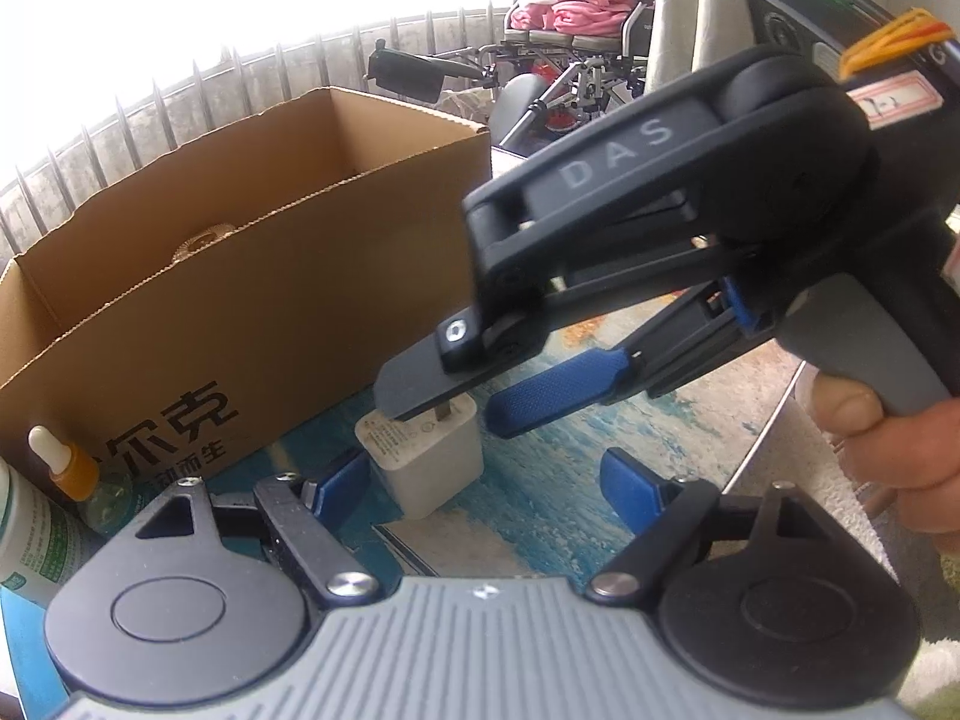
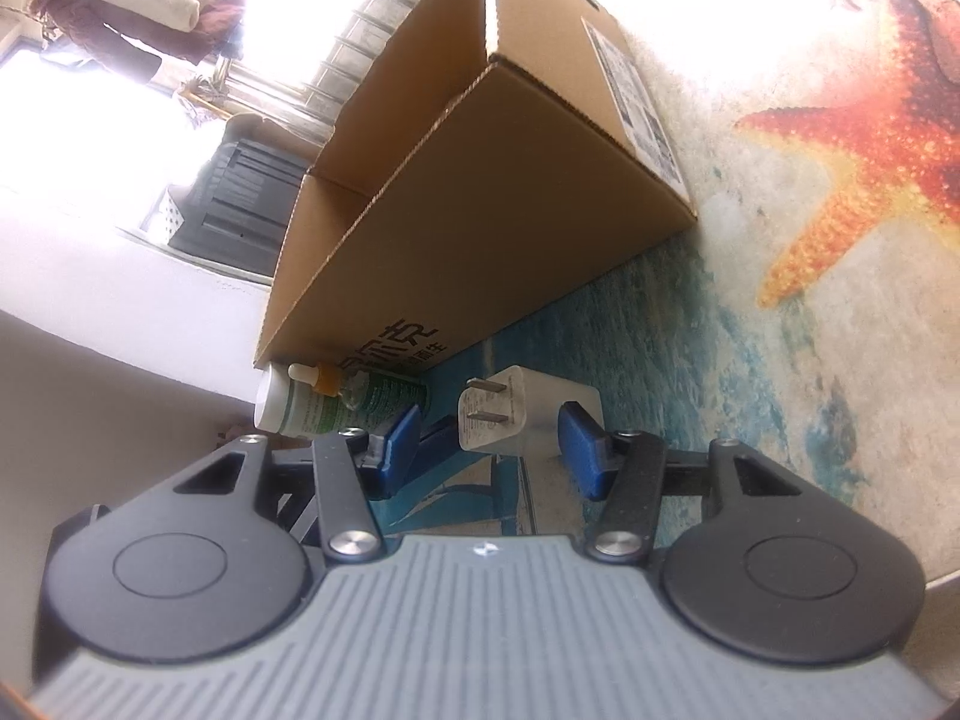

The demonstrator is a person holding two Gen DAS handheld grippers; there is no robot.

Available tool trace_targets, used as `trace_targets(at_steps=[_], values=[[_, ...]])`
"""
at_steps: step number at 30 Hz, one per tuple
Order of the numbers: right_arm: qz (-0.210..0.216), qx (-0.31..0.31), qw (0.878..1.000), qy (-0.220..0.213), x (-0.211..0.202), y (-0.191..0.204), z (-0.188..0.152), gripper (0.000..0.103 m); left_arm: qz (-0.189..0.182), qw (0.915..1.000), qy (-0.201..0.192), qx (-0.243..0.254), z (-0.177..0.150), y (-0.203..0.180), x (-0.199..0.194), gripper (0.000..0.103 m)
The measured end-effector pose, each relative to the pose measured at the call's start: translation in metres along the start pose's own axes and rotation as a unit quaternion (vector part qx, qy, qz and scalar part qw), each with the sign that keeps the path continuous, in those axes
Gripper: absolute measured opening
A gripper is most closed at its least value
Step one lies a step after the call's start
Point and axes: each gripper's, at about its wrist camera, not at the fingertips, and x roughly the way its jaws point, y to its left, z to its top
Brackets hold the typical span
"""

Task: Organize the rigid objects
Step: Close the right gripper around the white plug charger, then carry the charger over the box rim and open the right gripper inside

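A white plug charger lies on the sea-print mat, just in front of an open cardboard box. My left gripper is open, its left pad next to the charger. My right gripper reaches in from the right, open, one finger over the charger's prongs, the other to its right. In the right wrist view the charger sits between the open right gripper's blue pads, untouched. The box stands behind it.
A small orange dropper bottle and a white-green bottle lie left of the charger, against the box; both show in the right wrist view. A starfish print marks the mat. A wheelchair stands beyond the table.
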Motion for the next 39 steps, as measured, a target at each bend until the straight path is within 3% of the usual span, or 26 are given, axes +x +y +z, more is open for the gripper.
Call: trace_targets(at_steps=[9, 24, 39], values=[[-0.001, 0.015, 1.0, -0.021, -0.012, -0.013, 0.002, 0.052, 0.039, 0.9991, 0.005, 0.013, 0.019, -0.022, 0.018, 0.085], [-0.015, -0.003, 1.0, -0.011, 0.004, -0.004, 0.002, 0.052, 0.035, 0.9985, 0.04, -0.016, 0.027, -0.015, 0.05, 0.059], [-0.038, -0.022, 0.999, -0.002, 0.017, 0.004, 0.005, 0.051, 0.035, 0.9983, 0.034, -0.031, 0.025, -0.013, 0.049, 0.049]])
